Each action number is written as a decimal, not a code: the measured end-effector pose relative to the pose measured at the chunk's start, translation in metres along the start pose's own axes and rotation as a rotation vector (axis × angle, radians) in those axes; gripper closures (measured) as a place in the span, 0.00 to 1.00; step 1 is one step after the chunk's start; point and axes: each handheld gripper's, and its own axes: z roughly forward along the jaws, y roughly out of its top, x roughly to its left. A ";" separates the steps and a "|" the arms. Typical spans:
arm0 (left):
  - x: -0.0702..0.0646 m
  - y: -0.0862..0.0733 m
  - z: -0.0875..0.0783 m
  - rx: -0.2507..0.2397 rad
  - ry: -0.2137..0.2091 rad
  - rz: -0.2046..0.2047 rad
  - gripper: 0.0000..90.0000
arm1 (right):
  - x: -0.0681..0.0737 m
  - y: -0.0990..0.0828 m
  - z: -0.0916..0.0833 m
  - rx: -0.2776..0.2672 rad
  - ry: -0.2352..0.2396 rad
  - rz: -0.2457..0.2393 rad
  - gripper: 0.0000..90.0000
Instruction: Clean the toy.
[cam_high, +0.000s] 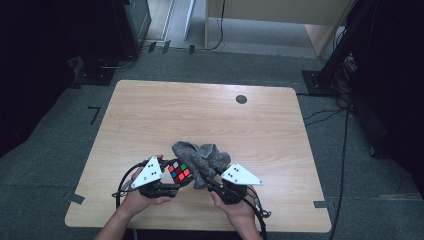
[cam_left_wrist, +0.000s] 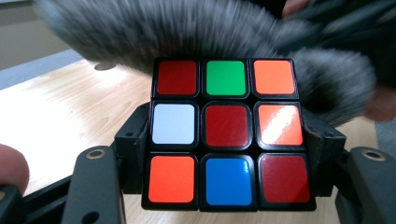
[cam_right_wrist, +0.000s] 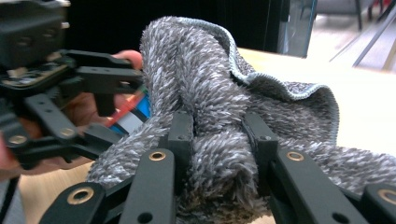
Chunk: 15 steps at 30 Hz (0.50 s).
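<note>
While glossy cube (cam_left_wrist: 227, 135) sits clamped, fuzzy cloth (cam_right_wrist: 210, 107) bunches.

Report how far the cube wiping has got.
Done: the left gripper is clamped on the puzzle cube, and the right gripper is clamped on the grey cloth. In hand: the cloth lies against the cube's far side. Left: the coloured face toward the left gripper's camera is uncovered; how much has been wiped cannot be told.

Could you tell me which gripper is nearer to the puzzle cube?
Left. The left gripper clamps the puzzle cube; the right gripper, beside it, pinches the grey cloth.
</note>
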 end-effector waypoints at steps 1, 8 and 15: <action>0.002 0.000 -0.002 -0.014 -0.004 -0.014 0.38 | -0.008 -0.003 0.002 0.059 -0.034 0.024 0.78; 0.001 0.000 -0.002 -0.019 0.007 -0.001 0.38 | -0.002 0.006 -0.006 0.018 -0.011 0.025 0.78; 0.006 0.004 -0.011 -0.081 -0.028 -0.056 0.38 | -0.009 0.001 -0.001 0.054 0.004 0.071 0.78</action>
